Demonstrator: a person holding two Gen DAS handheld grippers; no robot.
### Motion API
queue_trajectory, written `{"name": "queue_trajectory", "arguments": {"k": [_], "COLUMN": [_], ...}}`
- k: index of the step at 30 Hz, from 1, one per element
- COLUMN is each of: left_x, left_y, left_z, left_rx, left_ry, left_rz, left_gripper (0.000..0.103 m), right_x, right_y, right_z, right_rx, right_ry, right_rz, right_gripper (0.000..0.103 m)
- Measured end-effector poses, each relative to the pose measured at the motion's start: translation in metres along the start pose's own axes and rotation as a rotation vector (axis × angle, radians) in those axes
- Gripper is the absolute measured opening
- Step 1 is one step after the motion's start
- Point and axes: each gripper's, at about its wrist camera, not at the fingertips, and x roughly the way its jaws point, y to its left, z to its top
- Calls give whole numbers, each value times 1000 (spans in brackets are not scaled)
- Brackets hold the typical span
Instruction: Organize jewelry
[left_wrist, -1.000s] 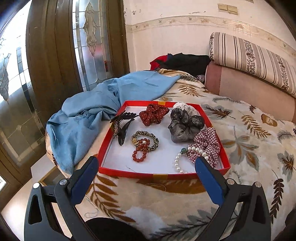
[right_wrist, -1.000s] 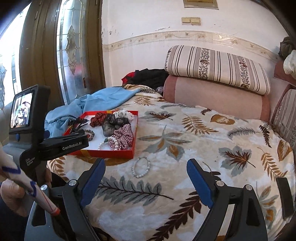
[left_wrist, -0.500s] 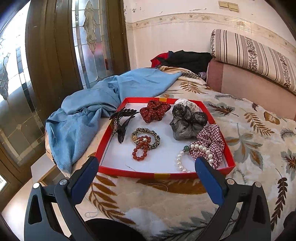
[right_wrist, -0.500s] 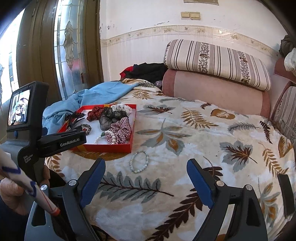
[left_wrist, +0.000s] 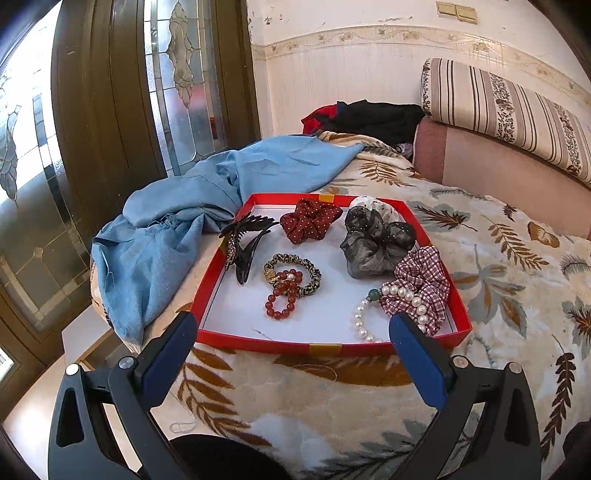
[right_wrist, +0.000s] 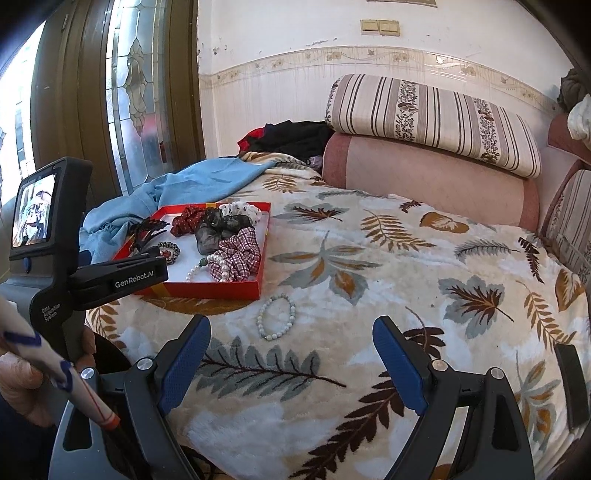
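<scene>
1. Left gripper (left_wrist: 293, 334): jaws spread wide, holding nothing, poised at the near edge of the red tray (left_wrist: 332, 348).
2. Right gripper (right_wrist: 291, 345): jaws spread wide, empty, above the leaf-print blanket (right_wrist: 406, 280).
3. Pale bead bracelet (right_wrist: 277, 316): lies flat on the blanket just beside the tray's near right corner, outside it, between the right gripper's fingers in view.
4. Tray contents: black claw clip (left_wrist: 245, 242) at left; red dotted scrunchie (left_wrist: 310, 220) at rear; grey sheer scrunchie (left_wrist: 375, 242); plaid scrunchie (left_wrist: 423, 282) with a pearl bracelet (left_wrist: 376, 308) draped against it; red bead bracelet (left_wrist: 282, 299) overlapping a leopard-print hair tie (left_wrist: 293, 269).
5. Blue cloth (left_wrist: 207, 206): bunched against the tray's left side.
</scene>
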Motion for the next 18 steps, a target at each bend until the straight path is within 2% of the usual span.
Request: {"name": "queue_trajectory", "arguments": {"k": [18], "left_x": [1], "left_y": [1], "left_z": [-1], "left_rx": [4], "left_ry": [0], "left_rz": [-2], "left_gripper": [103], "right_x": [1], "right_y": [0], "right_z": [-1], "right_rx": [-2], "right_ry": [3], "right_rz": [-2], "right_gripper": [93]}}
